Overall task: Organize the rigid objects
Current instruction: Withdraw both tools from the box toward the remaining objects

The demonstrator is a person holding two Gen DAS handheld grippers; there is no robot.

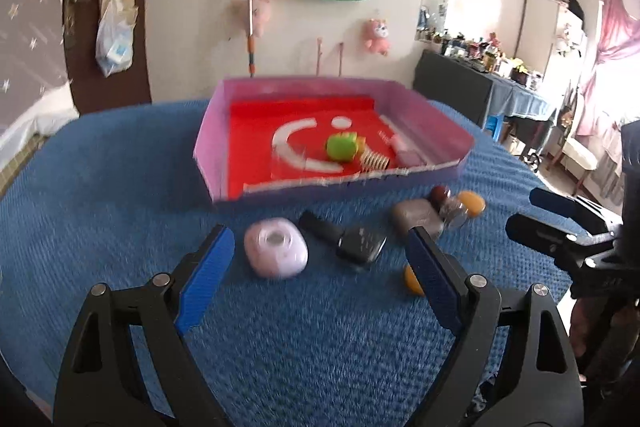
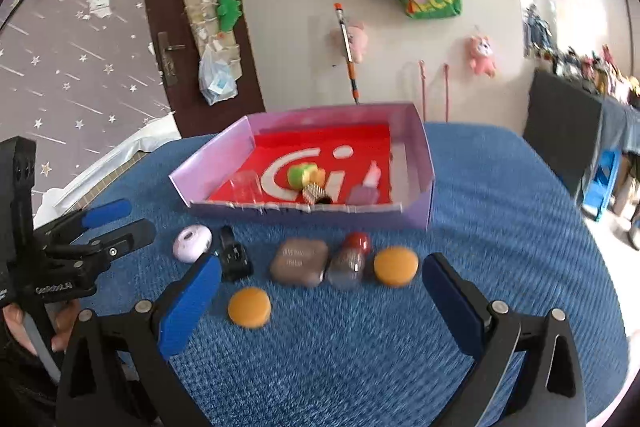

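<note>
Rigid objects are partly sorted: a green toy and small bottle lie in the pink box, while six wait on the blue-covered bench, both grippers' jaws apart, empty.

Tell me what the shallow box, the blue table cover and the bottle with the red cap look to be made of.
Shallow box: thin card, matte lilac walls, glossy red floor; its front edge looks ragged.
Blue table cover: woven, nubby cloth, matte; ribbed texture throughout.
Bottle with the red cap: clear, shiny body, plastic or glass, cannot tell which; the contents show through, and the cap is glossy.
</note>
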